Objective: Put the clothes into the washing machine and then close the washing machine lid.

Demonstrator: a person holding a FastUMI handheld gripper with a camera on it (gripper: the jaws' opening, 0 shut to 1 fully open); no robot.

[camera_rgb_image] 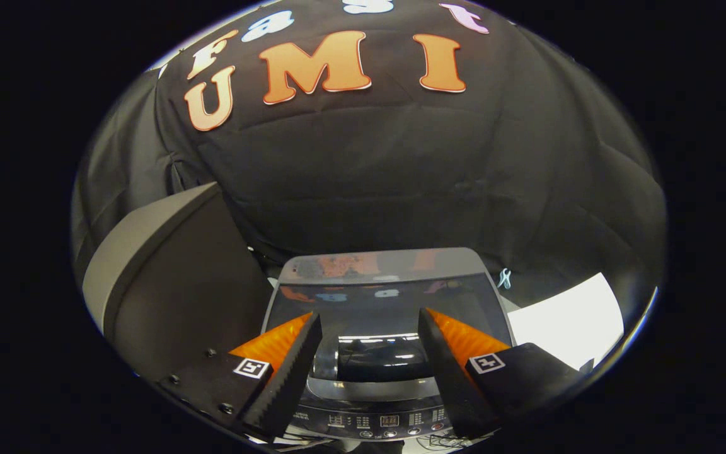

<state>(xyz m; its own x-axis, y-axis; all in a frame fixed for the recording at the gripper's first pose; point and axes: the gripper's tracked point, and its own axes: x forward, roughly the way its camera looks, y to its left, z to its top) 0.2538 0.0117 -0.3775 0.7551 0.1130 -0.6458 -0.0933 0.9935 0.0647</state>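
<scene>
The gripper is hanging over the washing machine with its fingers spread wide and nothing caught between them; the gap is framing the glass lid, which is lying flat over the tub, so the closing step looks already done and the parted fingers are probably just clearing away from it; through the glass, between the fingertips, a dark heap is showing, likely the clothes, though it is too dim to say for certain; toward six o'clock, nearest the fingers, the control panel is running across the machine's front, its buttons and small displays sitting just under the fingertips; at nine o'clock from the left finger a grey slanted box is standing close beside the machine, what it is for being unclear; toward three o'clock, beyond the right finger, a white sheet is lying flat on the surface next to the machine; at twelve o'clock the black booth cloth is hanging behind everything; judging by this, little of the task seems to be remaining.
</scene>
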